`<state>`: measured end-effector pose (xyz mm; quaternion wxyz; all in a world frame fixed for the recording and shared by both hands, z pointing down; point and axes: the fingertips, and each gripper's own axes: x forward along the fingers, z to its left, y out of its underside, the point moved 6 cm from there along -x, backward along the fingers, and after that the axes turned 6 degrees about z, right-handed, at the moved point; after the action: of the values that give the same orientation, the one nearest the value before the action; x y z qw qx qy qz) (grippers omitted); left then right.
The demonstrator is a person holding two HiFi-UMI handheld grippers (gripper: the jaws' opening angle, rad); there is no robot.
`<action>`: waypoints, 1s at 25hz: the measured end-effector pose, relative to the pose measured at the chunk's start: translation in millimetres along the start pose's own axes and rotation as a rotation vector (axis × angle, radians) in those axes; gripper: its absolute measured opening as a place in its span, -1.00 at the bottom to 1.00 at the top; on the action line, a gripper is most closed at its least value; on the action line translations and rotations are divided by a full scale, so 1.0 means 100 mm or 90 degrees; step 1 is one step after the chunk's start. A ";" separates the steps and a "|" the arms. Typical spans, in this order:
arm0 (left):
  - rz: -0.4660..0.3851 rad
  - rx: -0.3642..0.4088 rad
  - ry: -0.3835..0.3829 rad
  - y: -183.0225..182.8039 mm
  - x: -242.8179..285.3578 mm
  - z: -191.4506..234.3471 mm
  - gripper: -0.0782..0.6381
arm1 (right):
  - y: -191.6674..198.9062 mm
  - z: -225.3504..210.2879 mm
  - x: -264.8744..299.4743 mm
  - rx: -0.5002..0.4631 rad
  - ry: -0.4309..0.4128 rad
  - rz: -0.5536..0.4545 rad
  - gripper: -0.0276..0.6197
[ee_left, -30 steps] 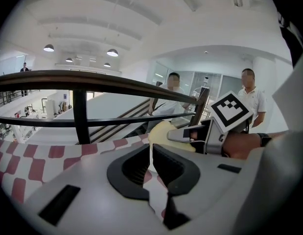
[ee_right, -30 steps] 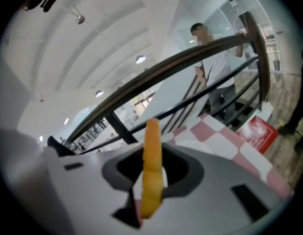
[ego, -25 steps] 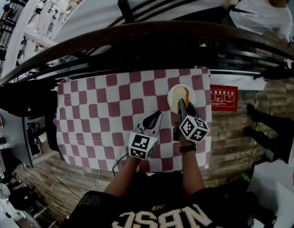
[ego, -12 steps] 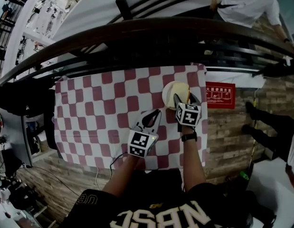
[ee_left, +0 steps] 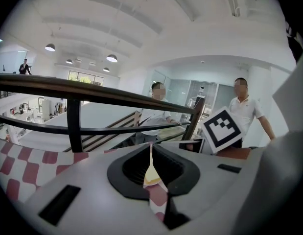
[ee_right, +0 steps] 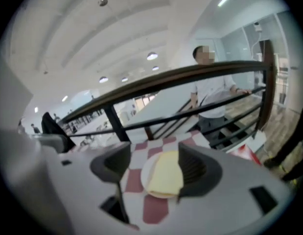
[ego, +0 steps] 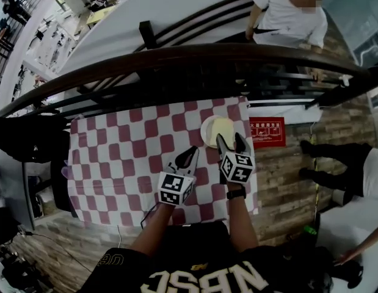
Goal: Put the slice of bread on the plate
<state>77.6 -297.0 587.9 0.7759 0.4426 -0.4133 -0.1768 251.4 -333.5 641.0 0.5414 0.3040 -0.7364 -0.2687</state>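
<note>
The pale yellow slice of bread (ego: pixel 220 127) (ee_right: pixel 166 173) lies flat on the small white plate (ego: pixel 205 133) (ee_right: pixel 146 177), near the far right corner of the red-and-white checked table. My right gripper (ego: pixel 229 140) (ee_right: pixel 155 161) hovers just on the near side of the plate. Its jaws are opening wide and hold nothing; the bread shows below, between them. My left gripper (ego: pixel 192 154) (ee_left: pixel 151 153) hangs over the cloth left of the plate, shut and empty. Through its narrow slit a sliver of the bread (ee_left: pixel 151 176) shows.
A dark curved railing (ego: pixel 176 57) runs just beyond the table's far edge. A person in a white shirt (ego: pixel 286 17) stands behind it. A red sign (ego: pixel 266 131) lies off the table's right edge, which is close to the plate. The right gripper's marker cube (ee_left: pixel 222 129) shows in the left gripper view.
The right gripper's jaws have spread apart and it has drawn up and back from the plate, leaving the bread there. The left gripper has also lifted slightly.
</note>
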 end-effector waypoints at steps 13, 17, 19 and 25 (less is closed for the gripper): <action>-0.141 0.058 -0.013 -0.76 -0.72 0.06 -0.68 | -0.73 1.18 -1.21 -0.100 -0.063 -0.236 -0.85; -0.172 0.076 -0.027 -0.95 -0.91 0.13 -0.68 | -0.88 1.45 -1.40 -0.116 -0.074 -0.267 -0.87; -0.187 0.083 -0.032 -1.02 -0.99 0.15 -0.68 | -0.92 1.55 -1.47 -0.125 -0.075 -0.273 -0.87; -0.218 0.086 -0.021 -1.16 -1.11 0.16 -0.68 | -0.98 1.68 -1.55 -0.162 -0.048 -0.294 -0.87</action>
<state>8.9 -297.4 441.8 0.6959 0.5547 -0.3555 -0.2857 141.0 -273.6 426.8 0.4719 0.3831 -0.6274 -0.4868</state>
